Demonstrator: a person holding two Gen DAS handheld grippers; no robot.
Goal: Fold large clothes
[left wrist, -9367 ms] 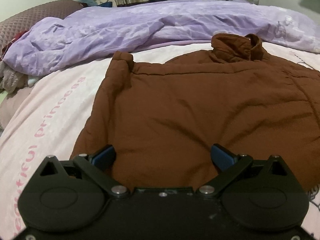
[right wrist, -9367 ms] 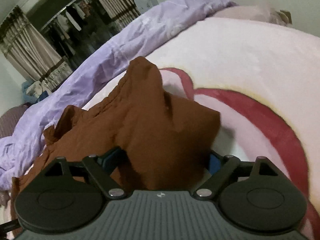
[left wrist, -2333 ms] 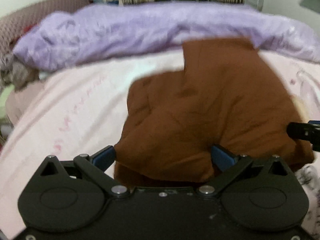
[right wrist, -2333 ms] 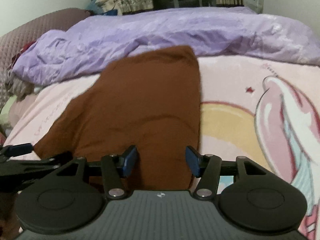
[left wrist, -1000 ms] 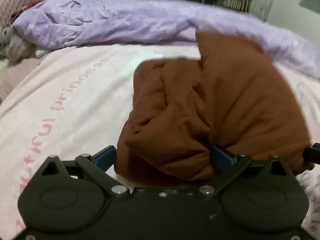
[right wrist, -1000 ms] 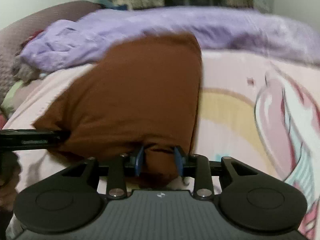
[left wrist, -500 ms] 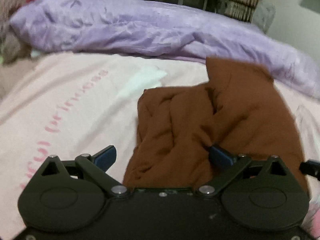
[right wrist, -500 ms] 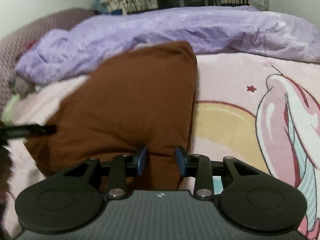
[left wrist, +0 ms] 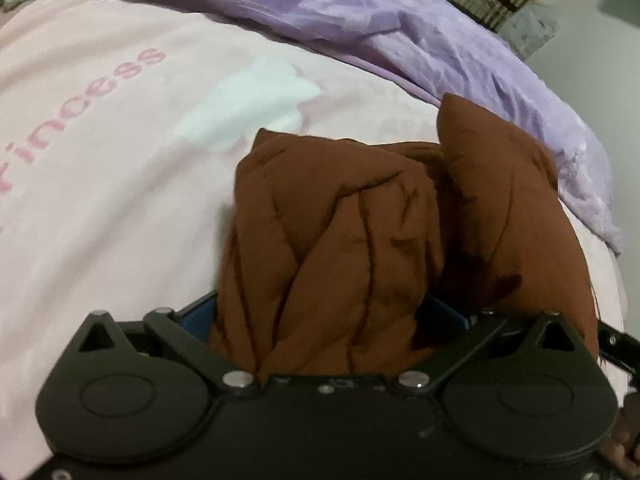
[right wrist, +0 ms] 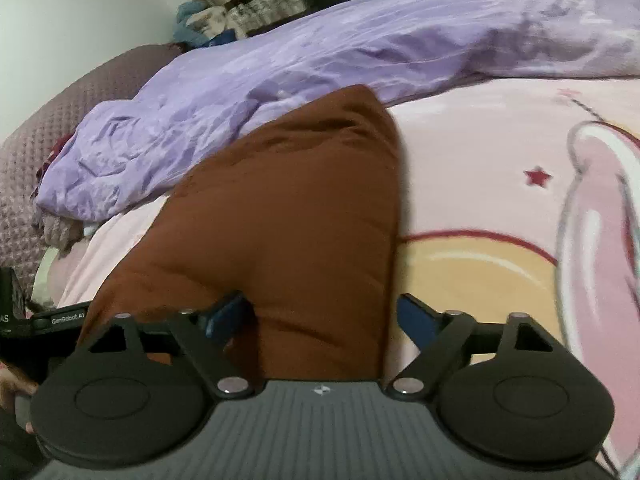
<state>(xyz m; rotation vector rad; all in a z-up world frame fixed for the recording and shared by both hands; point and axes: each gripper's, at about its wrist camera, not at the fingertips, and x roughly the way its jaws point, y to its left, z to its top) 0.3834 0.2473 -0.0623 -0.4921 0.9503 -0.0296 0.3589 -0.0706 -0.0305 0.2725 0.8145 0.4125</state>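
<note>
A brown padded jacket (left wrist: 360,232) lies bunched and folded on the pink bedsheet (left wrist: 100,200). In the left wrist view my left gripper (left wrist: 324,316) has its blue fingers spread wide with a thick fold of the jacket between them; the fingertips are mostly hidden by cloth. In the right wrist view the jacket (right wrist: 296,216) is a smooth folded slab. My right gripper (right wrist: 324,314) is open, its left finger against the cloth, its right finger clear of the jacket's edge.
A crumpled purple duvet (right wrist: 320,56) runs along the far side of the bed, also in the left wrist view (left wrist: 360,12). A mauve quilted headboard (right wrist: 52,120) is at left. The sheet's cartoon print (right wrist: 560,220) lies right of the jacket.
My right gripper has opened from a narrow grip on the jacket's edge. My left gripper has pushed forward, so the bunched jacket now fills the gap between its fingers.
</note>
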